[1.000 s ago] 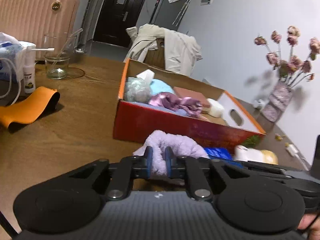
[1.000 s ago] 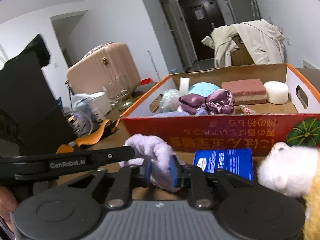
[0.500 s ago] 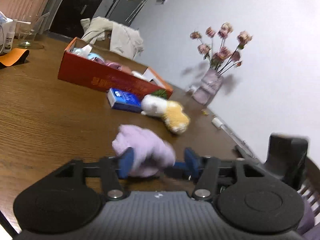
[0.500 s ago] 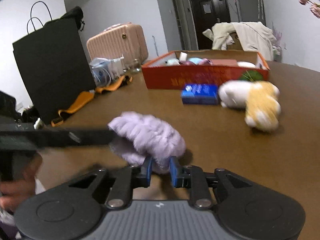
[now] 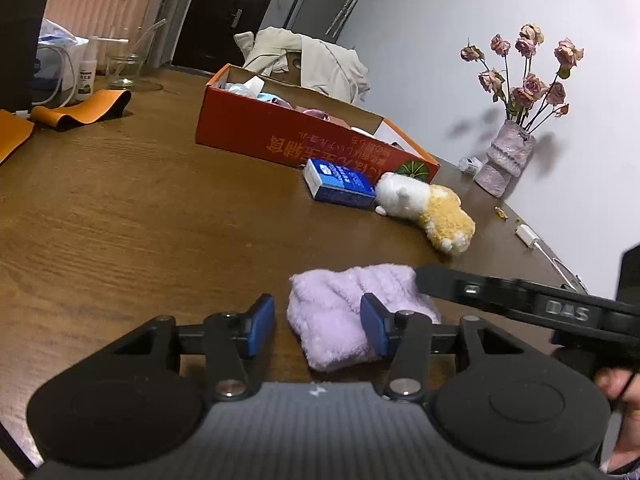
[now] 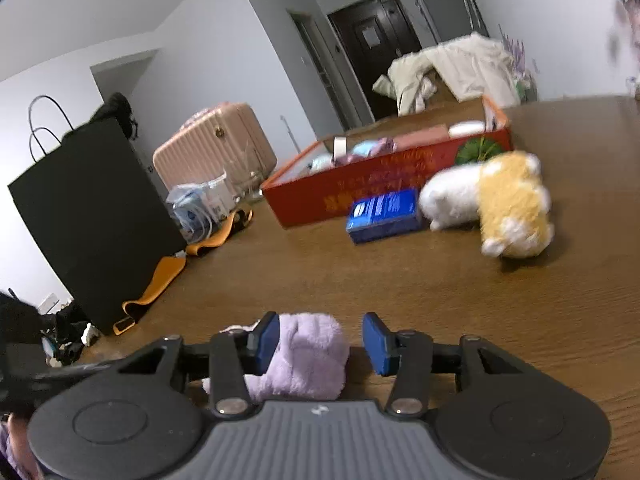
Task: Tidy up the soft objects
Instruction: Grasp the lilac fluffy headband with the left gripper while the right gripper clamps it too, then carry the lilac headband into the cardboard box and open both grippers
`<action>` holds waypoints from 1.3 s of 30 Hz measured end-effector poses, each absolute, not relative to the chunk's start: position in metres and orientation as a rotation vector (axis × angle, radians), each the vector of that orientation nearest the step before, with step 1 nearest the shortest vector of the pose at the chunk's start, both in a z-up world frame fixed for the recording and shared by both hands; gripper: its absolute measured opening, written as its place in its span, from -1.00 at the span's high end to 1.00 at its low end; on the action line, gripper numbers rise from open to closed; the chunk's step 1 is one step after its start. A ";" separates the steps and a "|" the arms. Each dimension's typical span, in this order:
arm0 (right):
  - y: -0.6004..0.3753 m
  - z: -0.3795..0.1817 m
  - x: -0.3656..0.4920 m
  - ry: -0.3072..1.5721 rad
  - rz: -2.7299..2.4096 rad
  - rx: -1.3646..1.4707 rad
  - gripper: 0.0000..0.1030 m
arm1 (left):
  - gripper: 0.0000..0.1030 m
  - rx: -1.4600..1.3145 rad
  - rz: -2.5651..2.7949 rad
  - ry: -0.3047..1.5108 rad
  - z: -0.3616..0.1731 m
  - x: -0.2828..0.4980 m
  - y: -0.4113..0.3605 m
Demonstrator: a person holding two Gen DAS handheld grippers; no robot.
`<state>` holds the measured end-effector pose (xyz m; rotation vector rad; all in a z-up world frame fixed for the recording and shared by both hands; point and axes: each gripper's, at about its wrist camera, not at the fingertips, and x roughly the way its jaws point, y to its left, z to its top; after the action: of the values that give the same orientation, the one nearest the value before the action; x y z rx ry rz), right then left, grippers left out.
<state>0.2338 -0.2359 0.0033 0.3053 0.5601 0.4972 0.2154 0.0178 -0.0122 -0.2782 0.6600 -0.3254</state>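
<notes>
1. The purple fluffy cloth [image 5: 352, 312] lay bunched on the wooden table [image 5: 120, 216] near its front edge, well apart from the orange box [image 5: 288, 136]. Its long axis ran roughly across the left wrist view, from the left gripper [image 5: 318, 326] toward the right gripper's finger [image 5: 480, 290] at the table's right side.
2. The left gripper's jaws stood apart and were closing. The cloth lay between them, against the right blue pad [image 5: 374, 328], with a clear gap to the left pad.
3. The right gripper [image 6: 320, 338] had its jaws apart and opening. The cloth [image 6: 304, 356] sat between them, touching the left pad [image 6: 266, 340] and clear of the right one.
4. The left wrist view alone showed a vase of dried roses [image 5: 516, 120] by the white wall near the table's far right corner, and a white cable [image 5: 540, 244] along the right edge.
5. The right wrist view alone showed a black paper bag [image 6: 92, 216] standing at the table's left side.
6. Both views showed the box holding soft items toward the far edge, a blue carton [image 5: 340, 180] just before it, and a white and yellow plush toy [image 5: 428, 212] touching the carton's end.
7. A pink suitcase [image 6: 216, 148], a dark door [image 5: 224, 12] and a chair draped with a pale coat [image 5: 308, 60] stood beyond the table.
</notes>
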 end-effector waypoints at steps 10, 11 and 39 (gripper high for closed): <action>-0.218 -0.011 0.240 0.599 0.508 0.299 0.46 | 0.45 -0.284 -0.379 0.658 -0.014 0.214 0.017; -0.219 -0.011 0.239 0.599 0.507 0.300 0.47 | 0.47 -0.285 -0.383 0.658 -0.014 0.215 0.017; -0.309 0.105 0.480 0.479 0.318 0.186 0.53 | 0.50 -0.291 -0.505 0.609 0.067 0.528 -0.098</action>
<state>0.4799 -0.3086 0.1052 0.1865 0.4794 0.3178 0.5282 -0.0975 0.0668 -0.2909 0.6093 -0.5049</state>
